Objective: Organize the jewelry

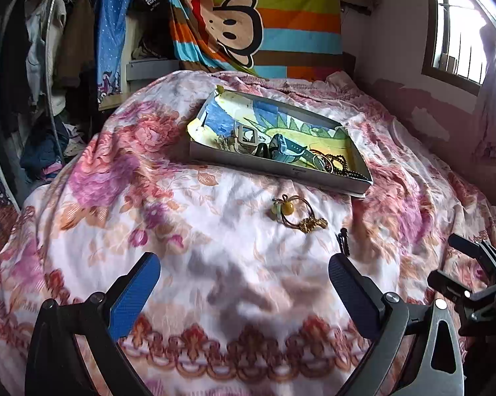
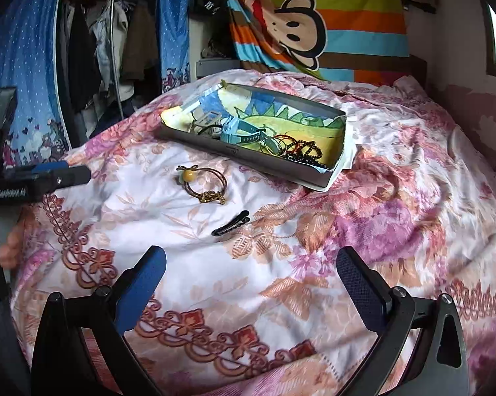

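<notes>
Right wrist view: my right gripper [image 2: 249, 274] is spread and empty, hair clip [image 2: 230, 223] at centre, hair ties [image 2: 200, 181] above; left gripper [image 1: 243, 277] spread too.

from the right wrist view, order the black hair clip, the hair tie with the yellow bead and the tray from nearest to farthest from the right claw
1. Black hair clip: just ahead of the right claw, on the bedspread.
2. Hair tie: farther up and to the left, also on the bedspread.
3. Tray: farthest, up the bed, holding watches and bracelets.
</notes>
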The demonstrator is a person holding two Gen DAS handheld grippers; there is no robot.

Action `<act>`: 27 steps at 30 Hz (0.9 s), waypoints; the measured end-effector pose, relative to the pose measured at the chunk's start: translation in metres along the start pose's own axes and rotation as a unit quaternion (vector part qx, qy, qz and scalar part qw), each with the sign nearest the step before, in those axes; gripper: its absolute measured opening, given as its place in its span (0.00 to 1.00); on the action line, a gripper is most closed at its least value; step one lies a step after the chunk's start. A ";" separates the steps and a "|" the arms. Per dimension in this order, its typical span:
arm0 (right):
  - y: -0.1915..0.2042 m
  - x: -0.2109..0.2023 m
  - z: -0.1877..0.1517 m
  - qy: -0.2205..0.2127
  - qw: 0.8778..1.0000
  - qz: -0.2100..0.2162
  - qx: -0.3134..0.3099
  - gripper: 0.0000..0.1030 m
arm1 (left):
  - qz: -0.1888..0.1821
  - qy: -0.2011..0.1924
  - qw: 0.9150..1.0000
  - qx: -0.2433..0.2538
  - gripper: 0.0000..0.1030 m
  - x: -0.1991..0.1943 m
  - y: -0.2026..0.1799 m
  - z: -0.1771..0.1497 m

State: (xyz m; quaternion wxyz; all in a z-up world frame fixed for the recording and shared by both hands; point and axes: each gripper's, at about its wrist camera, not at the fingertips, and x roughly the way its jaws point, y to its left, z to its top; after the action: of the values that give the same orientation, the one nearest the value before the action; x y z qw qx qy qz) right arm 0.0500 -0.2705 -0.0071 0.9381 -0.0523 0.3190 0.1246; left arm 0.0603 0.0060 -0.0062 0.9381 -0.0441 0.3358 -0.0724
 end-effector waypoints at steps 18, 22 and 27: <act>-0.009 0.076 0.025 0.038 0.994 0.073 -0.065 0.98 | -0.053 0.073 0.996 0.013 1.00 0.086 -0.002 0.035; -0.013 0.080 0.024 0.048 0.994 0.080 -0.062 0.98 | -0.061 0.077 0.995 0.030 1.00 0.097 -0.009 0.039; -0.019 0.081 0.026 0.048 0.993 0.087 -0.059 0.98 | -0.076 0.076 0.993 0.047 0.99 0.103 -0.013 0.043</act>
State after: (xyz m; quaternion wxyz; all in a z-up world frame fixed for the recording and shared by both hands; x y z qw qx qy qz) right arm 0.1324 -0.2676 -0.0360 0.9026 -0.0855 0.3588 0.2221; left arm 0.1650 -0.0222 -0.0361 0.9026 -0.0200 0.3982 -0.1622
